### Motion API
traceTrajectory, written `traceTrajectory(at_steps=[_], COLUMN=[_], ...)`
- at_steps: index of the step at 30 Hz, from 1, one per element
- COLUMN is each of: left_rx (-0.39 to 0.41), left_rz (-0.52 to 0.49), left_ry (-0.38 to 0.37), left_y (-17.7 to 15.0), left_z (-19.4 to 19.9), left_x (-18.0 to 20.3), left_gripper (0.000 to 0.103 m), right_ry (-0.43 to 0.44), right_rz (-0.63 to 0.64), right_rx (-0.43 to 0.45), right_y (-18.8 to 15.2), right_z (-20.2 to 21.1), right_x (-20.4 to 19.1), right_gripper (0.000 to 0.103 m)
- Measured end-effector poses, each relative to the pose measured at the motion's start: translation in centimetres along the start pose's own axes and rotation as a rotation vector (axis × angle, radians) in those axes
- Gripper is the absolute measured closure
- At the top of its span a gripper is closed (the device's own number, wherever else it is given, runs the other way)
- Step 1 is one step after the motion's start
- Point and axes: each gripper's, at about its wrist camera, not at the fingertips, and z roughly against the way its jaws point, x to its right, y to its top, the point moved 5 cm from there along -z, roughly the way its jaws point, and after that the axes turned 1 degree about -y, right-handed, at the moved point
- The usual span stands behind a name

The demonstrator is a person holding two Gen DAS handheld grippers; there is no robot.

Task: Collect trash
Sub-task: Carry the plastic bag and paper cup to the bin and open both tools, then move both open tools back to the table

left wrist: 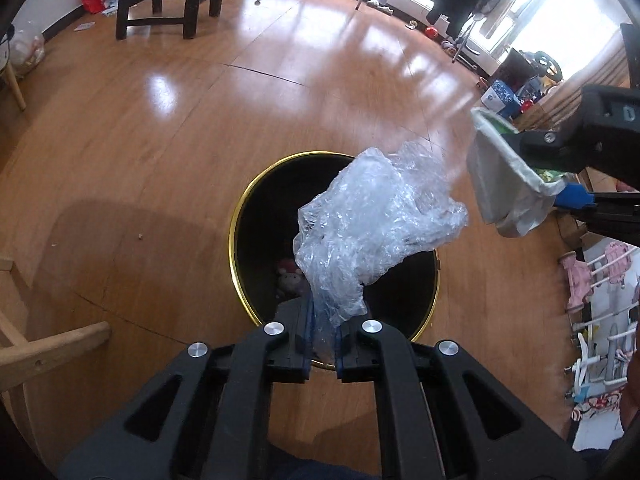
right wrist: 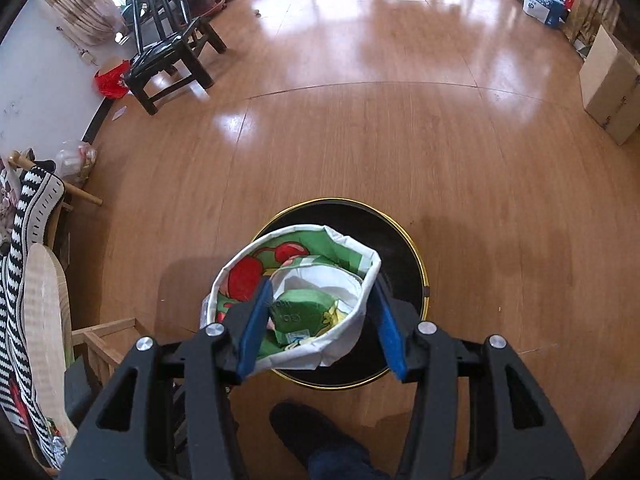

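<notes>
My left claw is clamped on a crumpled clear plastic bag, which billows up and forward from my fingertips, directly over the black bin with the gold rim below; something red and white lies at the bin's bottom; my right claw has its blue pads spread wide, gripping a green-and-red printed paper carton above the same bin; the wooden floor stretches ahead of both claws.

Black hand-held gripper, blue pads, silver screws
</notes>
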Motion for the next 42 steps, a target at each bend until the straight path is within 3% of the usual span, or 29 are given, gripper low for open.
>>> traceTrajectory(at_steps=[1, 2, 3, 4, 5, 6, 10, 17, 22, 27, 31, 35, 42], left_rx=[-0.007, -0.015, -0.018, -0.014, 0.009, 0.040, 0.049, 0.075, 0.159, 0.284, 0.345, 0.413, 0.471], left_rz=[0.005, 0.011, 0.013, 0.015, 0.019, 0.024, 0.047, 0.067, 0.099, 0.109, 0.199, 0.295, 0.498], left_ry=[-0.012, -0.020, -0.018, -0.016, -0.010, -0.001, -0.031, 0.026, 0.109, 0.300, 0.432, 0.574, 0.734], left_y=[0.1, 0.1, 0.2, 0.3, 0.4, 0.6, 0.6, 0.5, 0.1, -3.4, -7.9, -13.8, -26.7], left_z=[-0.1, -0.3, -0.4, -0.4, -0.1, 0.3, 0.8, 4.1, 12.5, 23.9, 31.9, 40.2, 50.5], left_x=[-0.2, -0.3, -0.2, -0.4, -0.6, -0.6, -0.5, -1.3, -3.6, -8.1, -13.1, -18.3, -25.3], left_gripper=[0.095, 0.089, 0.069, 0.037, 0.028, 0.025, 0.022, 0.020, 0.014, 0.011, 0.011, 0.011, 0.009], right_ry=[0.004, 0.004, -0.002, -0.007, -0.008, -0.005, 0.003, 0.013, 0.076, 0.201, 0.320, 0.472, 0.697], right_rz=[-0.010, -0.016, -0.014, -0.011, -0.017, -0.021, -0.039, 0.060, 0.183, 0.361, 0.543, 0.724, 1.064], right_rx=[0.005, 0.017, 0.025, 0.033, 0.034, 0.034, 0.051, 0.109, 0.217, 0.276, 0.265, 0.183, 0.053], right_y=[0.1, 0.2, 0.2, 0.3, 0.4, 0.3, 0.4, -0.1, -0.9, -3.9, -8.8, -15.4, -29.7], right_z=[0.2, 0.4, 0.5, 0.7, 0.8, 0.8, 1.3, 2.9, 6.2, 9.8, 12.0, 13.7, 17.6], right_x=[0.2, 0.3, 0.3, 0.3, 0.3, 0.3, 0.4, -2.4, -7.2, -15.0, -22.8, -30.3, -41.5], right_gripper=[0.035, 0.027, 0.019, 0.019, 0.019, 0.019, 0.019, 0.018, 0.016, 0.013, 0.012, 0.011, 0.011])
